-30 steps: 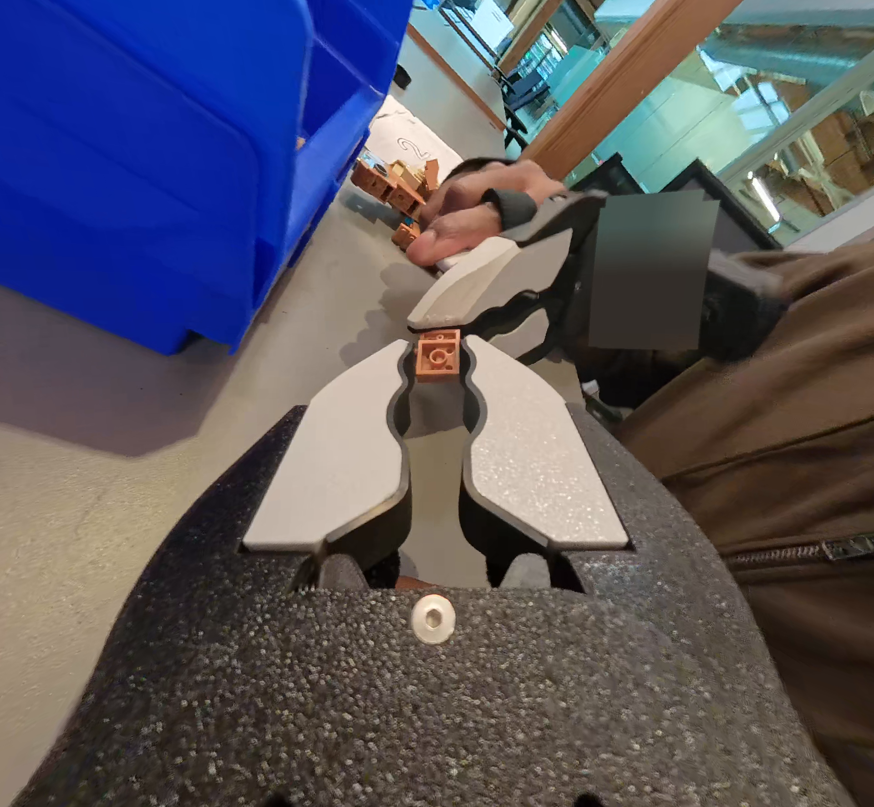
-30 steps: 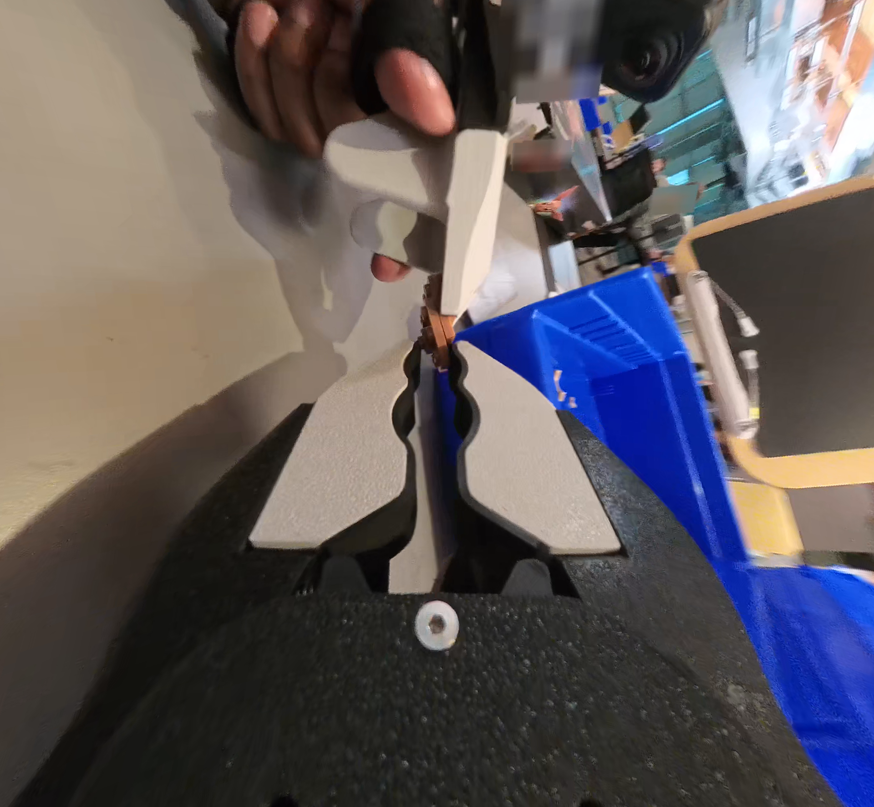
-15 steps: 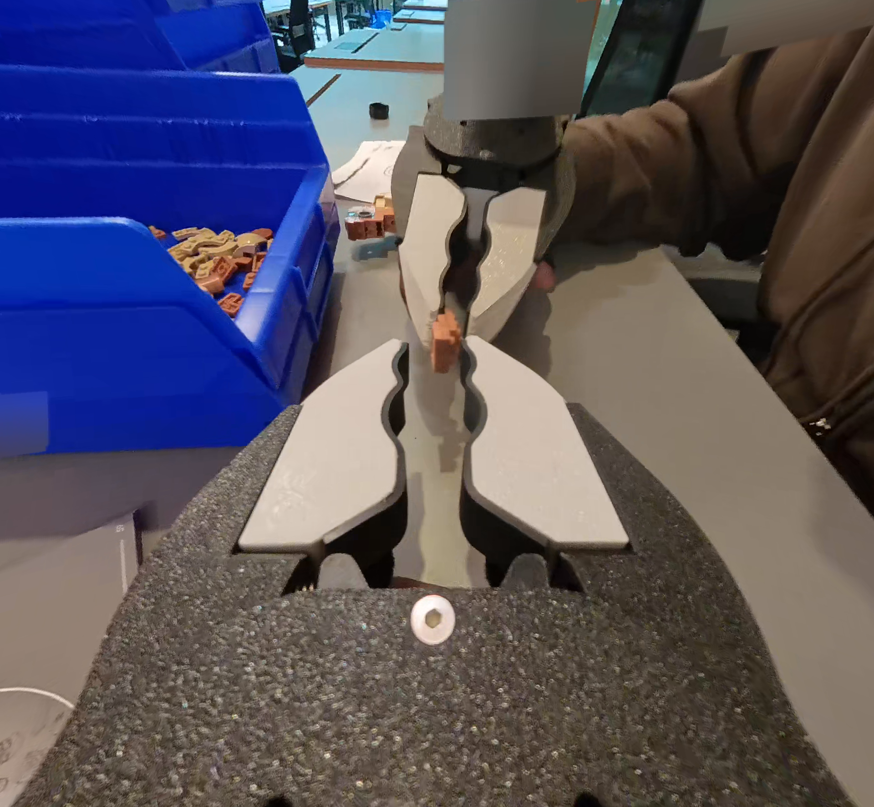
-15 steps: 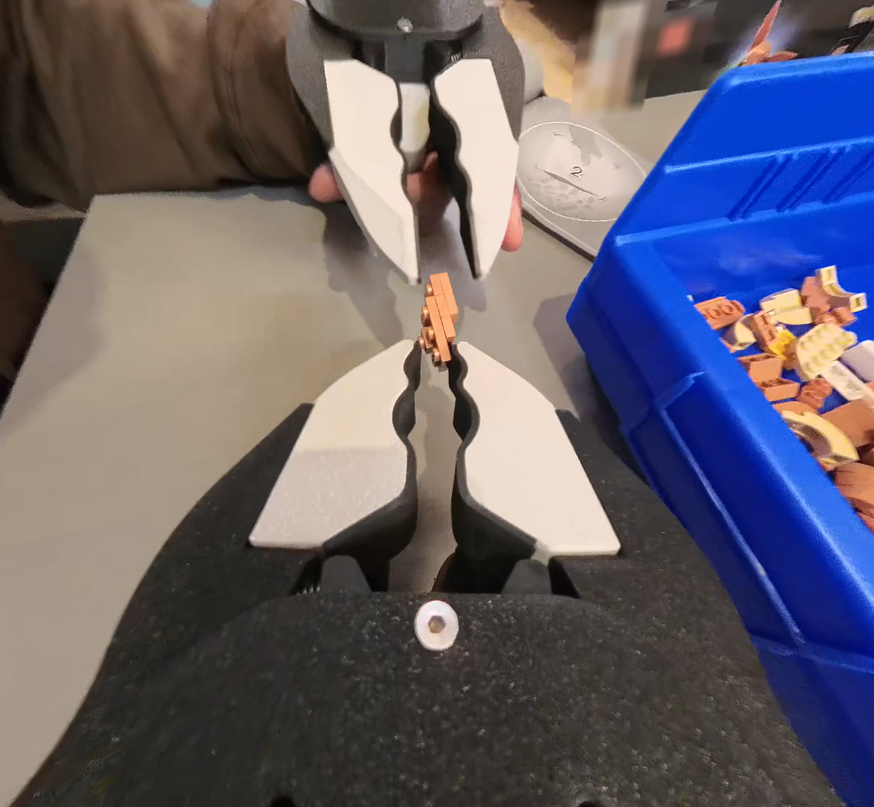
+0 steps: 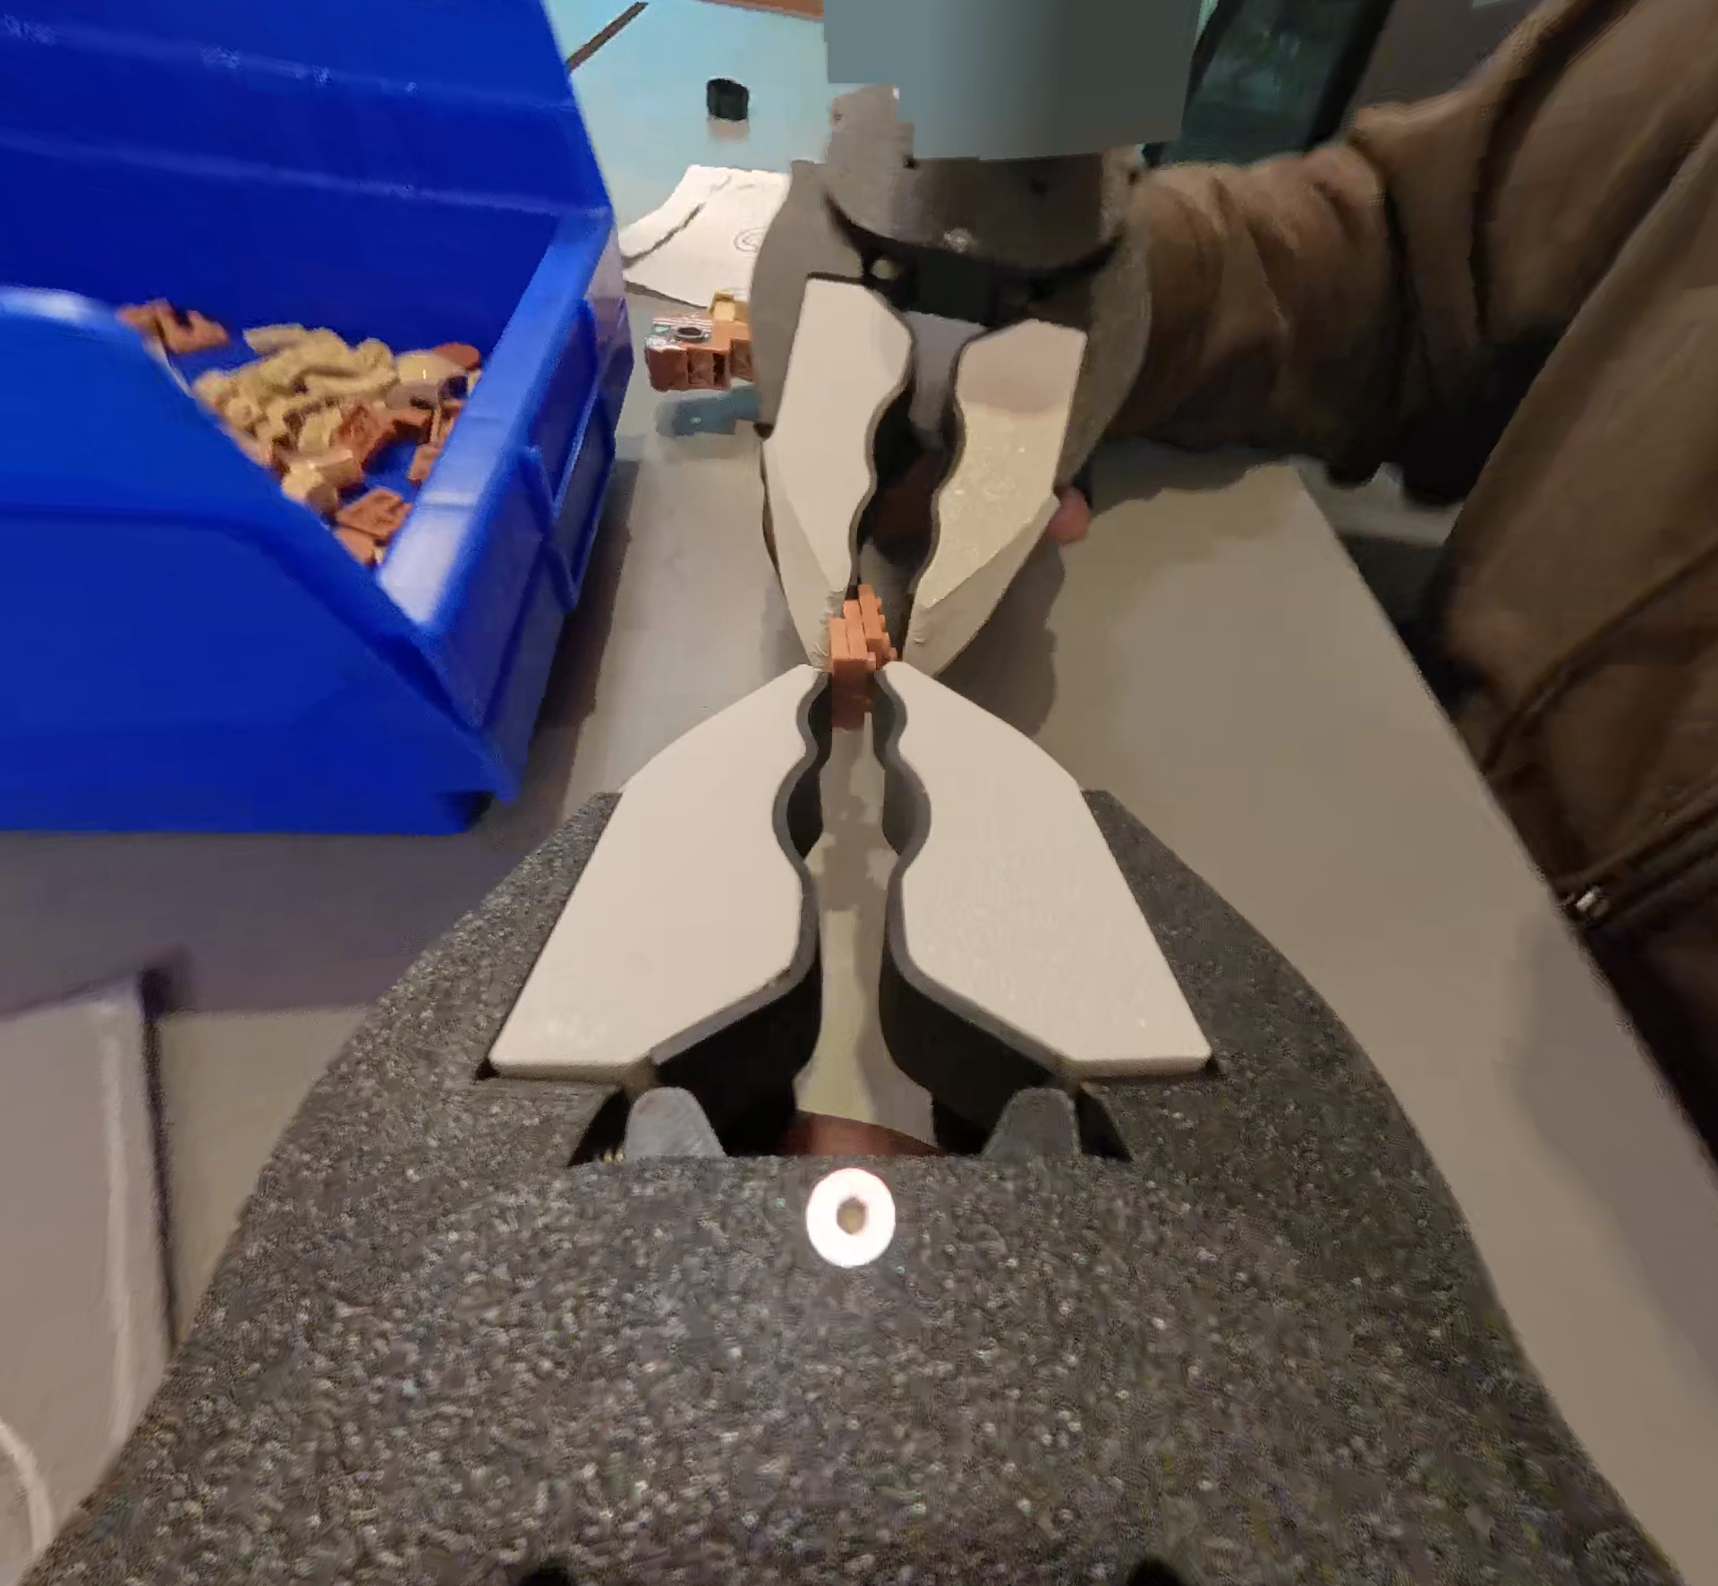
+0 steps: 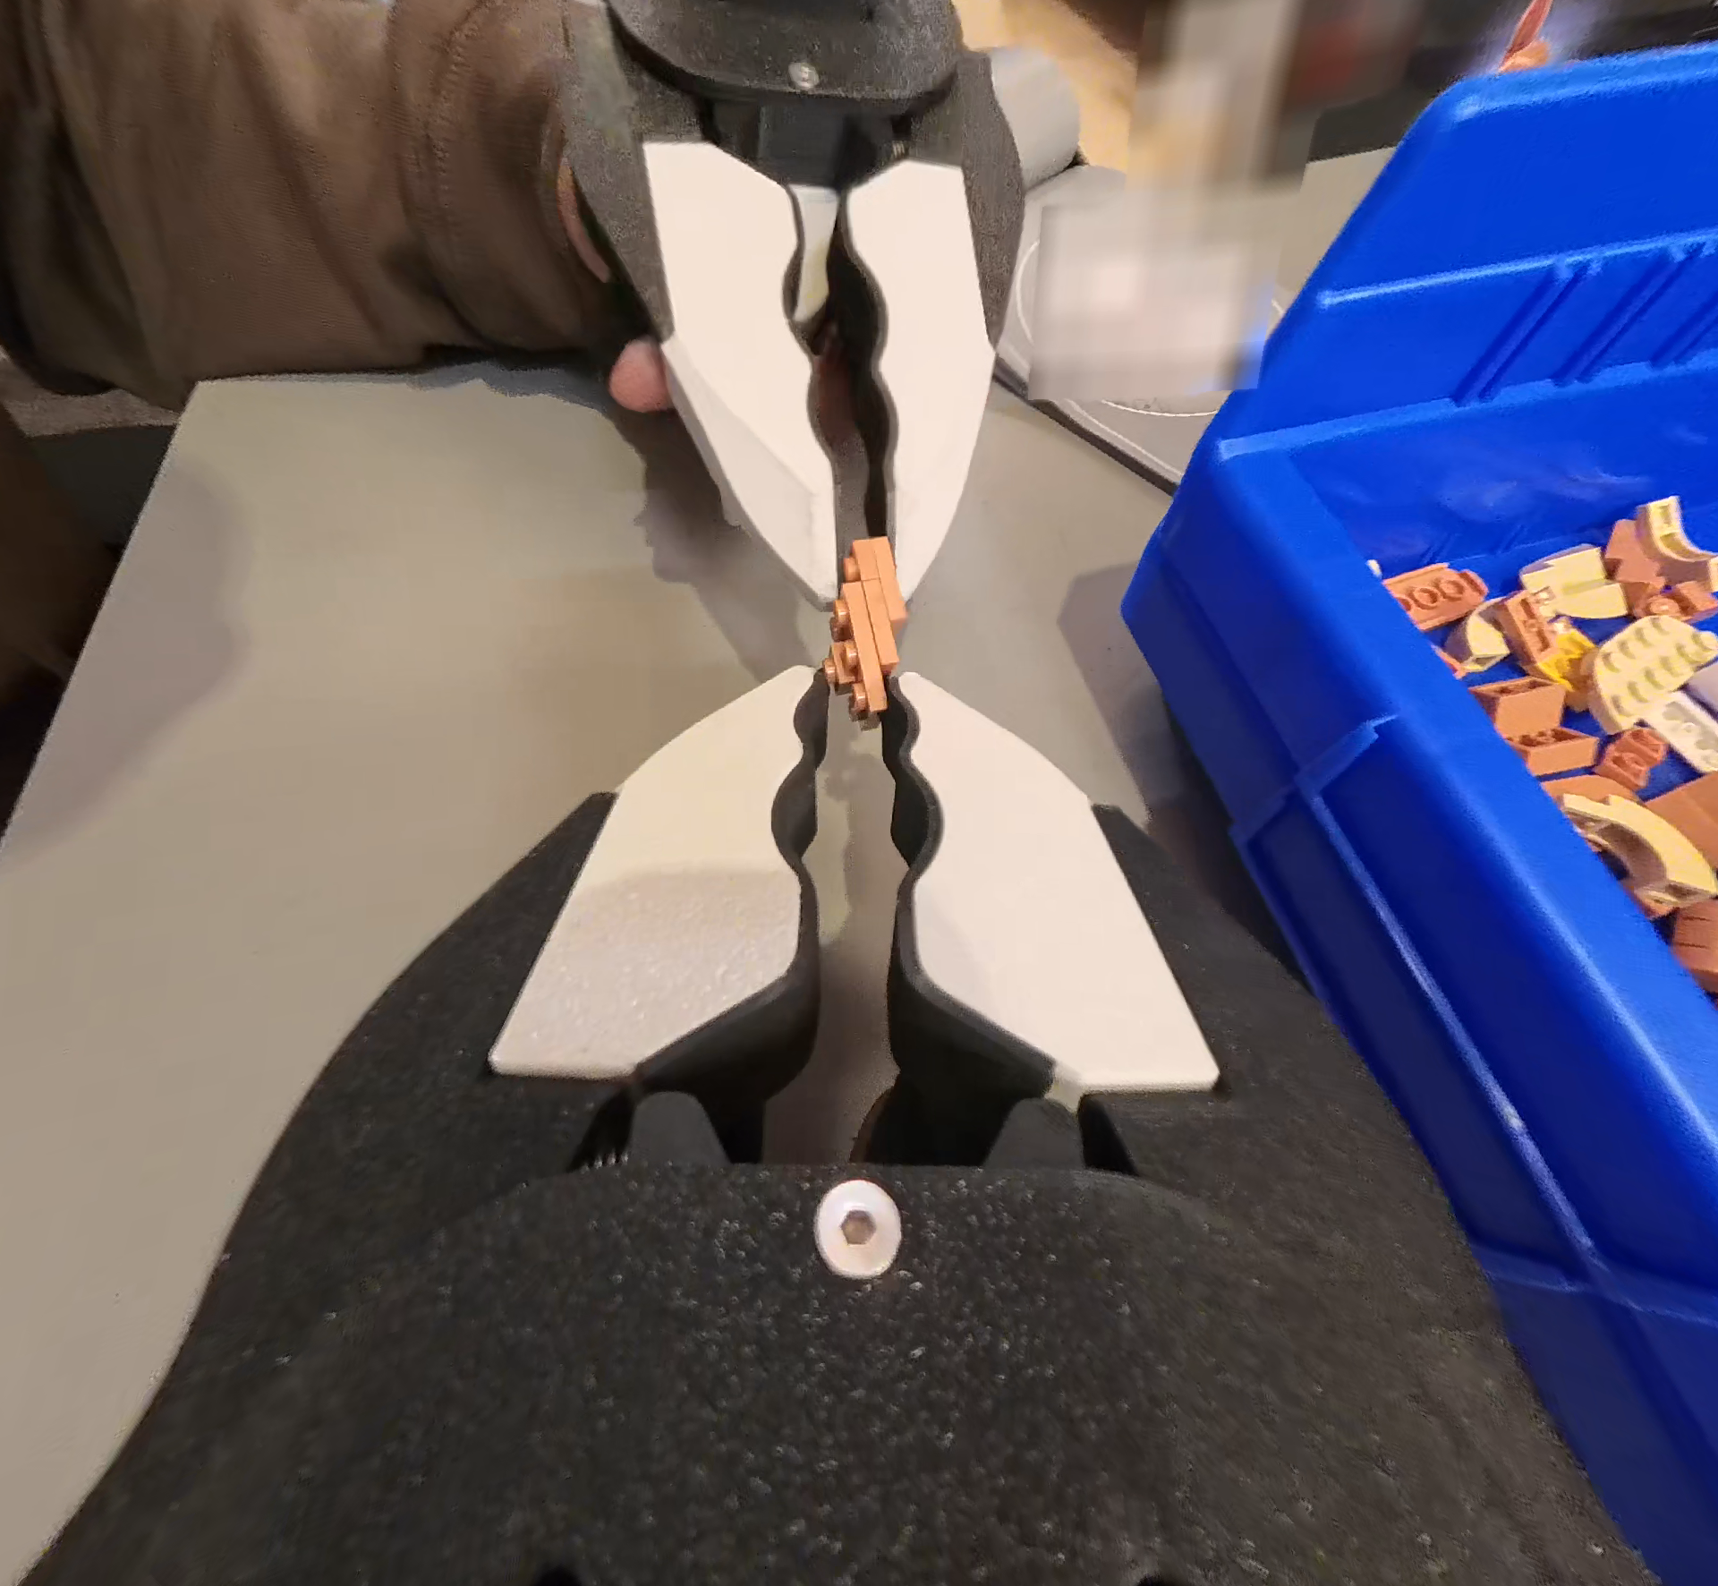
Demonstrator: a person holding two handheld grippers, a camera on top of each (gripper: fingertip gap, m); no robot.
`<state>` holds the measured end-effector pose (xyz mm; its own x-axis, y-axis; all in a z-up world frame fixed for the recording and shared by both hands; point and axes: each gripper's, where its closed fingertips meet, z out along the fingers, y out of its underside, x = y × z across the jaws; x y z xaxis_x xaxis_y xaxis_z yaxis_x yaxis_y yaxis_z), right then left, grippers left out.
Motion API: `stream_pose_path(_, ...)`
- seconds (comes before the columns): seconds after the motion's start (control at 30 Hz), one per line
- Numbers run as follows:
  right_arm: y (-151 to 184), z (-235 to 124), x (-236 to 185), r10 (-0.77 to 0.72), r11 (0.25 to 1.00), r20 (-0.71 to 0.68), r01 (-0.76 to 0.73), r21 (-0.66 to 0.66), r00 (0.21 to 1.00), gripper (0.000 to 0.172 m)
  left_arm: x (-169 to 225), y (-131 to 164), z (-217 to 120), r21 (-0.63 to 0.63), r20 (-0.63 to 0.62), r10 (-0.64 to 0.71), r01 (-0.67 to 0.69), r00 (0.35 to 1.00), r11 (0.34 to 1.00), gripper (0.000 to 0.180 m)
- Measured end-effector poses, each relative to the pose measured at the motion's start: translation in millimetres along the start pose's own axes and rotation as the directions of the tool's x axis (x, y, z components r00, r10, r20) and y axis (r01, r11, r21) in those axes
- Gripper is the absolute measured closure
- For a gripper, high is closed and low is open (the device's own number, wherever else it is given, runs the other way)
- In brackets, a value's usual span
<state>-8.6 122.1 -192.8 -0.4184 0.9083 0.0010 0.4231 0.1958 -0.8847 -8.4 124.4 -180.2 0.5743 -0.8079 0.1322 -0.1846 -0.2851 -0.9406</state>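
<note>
A small stack of brown stud plates (image 5: pixel 860 639) hangs above the grey table (image 5: pixel 1209 797) between two grippers that face each other tip to tip. My left gripper (image 5: pixel 851 681) is shut on the near end of the stack. In the right wrist view my right gripper (image 6: pixel 860 686) is shut on the other end of the same stack (image 6: pixel 866 625). The left gripper (image 6: pixel 869 579) shows there at the top with its tips closed on the stack's far end. The right gripper (image 5: pixel 869 644) shows at the top of the left wrist view.
A blue bin (image 5: pixel 279 611) with several tan and brown bricks (image 5: pixel 325 416) stands beside the grippers; it also shows in the right wrist view (image 6: pixel 1394 797). A small brown brick build (image 5: pixel 697 351) and a paper sheet (image 5: pixel 707 239) lie farther back. Brown sleeves (image 6: pixel 232 193) reach in. Left and right tips are no more than a few centimetres apart. The small brown brick build (image 5: pixel 697 351) is about 20 cm from both grippers' fingertips.
Both grippers swung level and now face each other. The left jaws, open around the stack half a second ago, have closed on it. The right gripper kept its hold.
</note>
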Motion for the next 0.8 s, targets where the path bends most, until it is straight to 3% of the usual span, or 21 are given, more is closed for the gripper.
stream_pose_path(0.1, 1, -1, 5, -0.080, 0.997, -0.060, 0.079, -0.024, 0.995, 0.161, -4, 0, 1, 0.005, -0.015, -0.158, 0.158, 0.987, 0.987, 0.173)
stream_pose_path(0.33, 2, -2, 16, -0.344, 0.938, -0.230, 0.322, -0.131, 0.910, 0.161, -15, 1, 1, 0.027, -0.003, -0.380, 0.380, 0.925, 0.925, 0.173)
stream_pose_path(0.63, 15, -1, 22, -0.176, 0.977, -0.181, 0.150, -0.149, 0.968, 0.161, -21, 17, 3, -0.091, 0.122, -0.222, 0.234, 0.967, 0.968, 0.172)
stream_pose_path(0.8, 12, 0, 16, -0.072, 0.993, -0.130, 0.059, -0.105, 0.989, 0.160, -19, 44, 4, -0.301, 0.178, -0.106, 0.156, 0.978, 0.941, 0.169)
